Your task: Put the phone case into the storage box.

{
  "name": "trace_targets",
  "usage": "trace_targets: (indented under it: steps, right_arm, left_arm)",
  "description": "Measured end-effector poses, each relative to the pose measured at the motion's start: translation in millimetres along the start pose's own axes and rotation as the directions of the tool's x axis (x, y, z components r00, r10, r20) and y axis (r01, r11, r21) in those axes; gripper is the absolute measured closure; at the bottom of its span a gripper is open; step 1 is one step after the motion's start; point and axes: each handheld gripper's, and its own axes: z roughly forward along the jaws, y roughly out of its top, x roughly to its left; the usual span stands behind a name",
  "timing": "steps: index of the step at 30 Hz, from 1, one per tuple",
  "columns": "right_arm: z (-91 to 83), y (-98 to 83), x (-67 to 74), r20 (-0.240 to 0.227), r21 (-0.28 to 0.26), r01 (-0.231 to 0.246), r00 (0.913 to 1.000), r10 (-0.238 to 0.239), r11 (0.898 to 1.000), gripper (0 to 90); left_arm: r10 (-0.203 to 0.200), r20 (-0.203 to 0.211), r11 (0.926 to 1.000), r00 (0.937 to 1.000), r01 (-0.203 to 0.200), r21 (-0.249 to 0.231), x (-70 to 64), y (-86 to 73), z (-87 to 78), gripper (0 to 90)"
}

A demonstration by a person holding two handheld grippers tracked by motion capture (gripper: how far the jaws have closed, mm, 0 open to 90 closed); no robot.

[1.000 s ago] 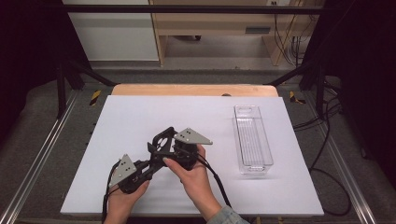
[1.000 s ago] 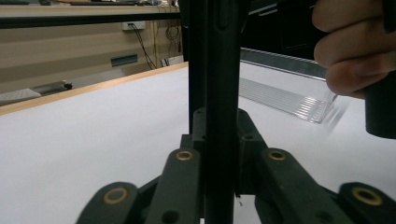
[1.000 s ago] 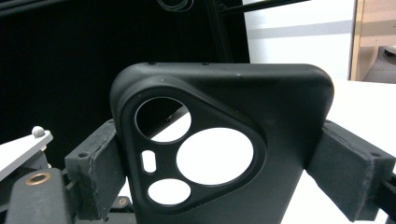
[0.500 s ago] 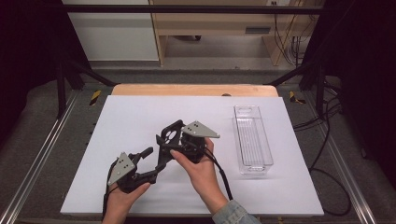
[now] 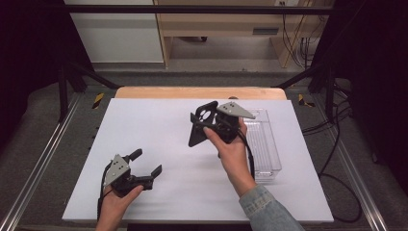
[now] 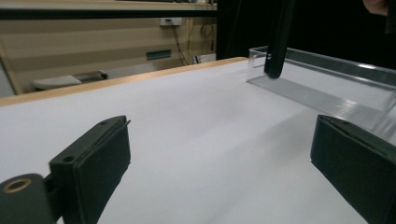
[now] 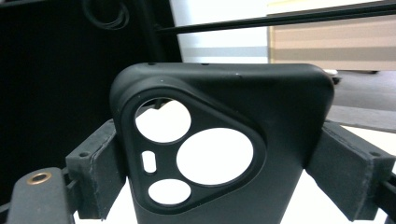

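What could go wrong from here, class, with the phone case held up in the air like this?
1. The right gripper pinches the black phone case only by its side edges, above the table; it might slip and drop.
2. The clear tray lies just beside that hand; a careless move could knock it.
3. The left gripper is open and empty, so it offers no backup.

Black two-jaw tongs [image 5: 144,163] with grey three-cornered plates, trailing black cables; denim sleeve [image 5: 267,211].
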Motion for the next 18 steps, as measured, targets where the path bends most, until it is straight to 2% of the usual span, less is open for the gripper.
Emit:
trace_targets:
  steps: [3, 5, 6, 10, 13, 18]
  right_arm:
    - [1.5, 8.2, -20.5, 0.036, -0.008, -0.020, 0.9991, 0.020, 1.000, 13.6]
    - [2.4, 15.2, -36.3, 0.072, -0.007, -0.010, 0.9974, 0.010, 1.000, 13.7]
    - [2.4, 15.2, -36.3, 0.072, -0.007, -0.010, 0.9974, 0.010, 1.000, 13.7]
    - [3.4, 24.4, -50.5, 0.101, -0.013, 0.009, 0.9948, -0.008, 1.000, 13.7]
    - [3.5, 30.5, -58.6, 0.118, -0.021, 0.018, 0.9929, -0.016, 1.000, 13.8]
    - [1.0, 39.6, -72.6, 0.153, -0.027, 0.041, 0.9876, -0.036, 0.999, 13.8]
  left_arm:
    - [-0.009, -0.018, 0.9999, 0.9998, 0.009, -0.012, 7.9, 1.2, -9.0, 3.8]
    - [-0.014, -0.037, 0.9997, 0.9992, 0.013, -0.019, 14.2, 1.5, -14.1, 3.6]
    - [-0.020, -0.045, 0.9996, 0.9988, 0.019, -0.019, 17.3, 1.4, -16.1, 3.6]
    - [-0.025, -0.071, 0.9997, 0.9972, 0.025, -0.002, 26.8, -0.1, -23.4, 3.6]
    - [-0.005, -0.088, 0.9999, 0.9961, 0.006, 0.014, 30.2, -1.5, -31.8, 3.6]
    - [-0.014, -0.113, 0.9999, 0.9935, 0.015, 0.006, 36.0, -3.7, -43.9, 3.3]
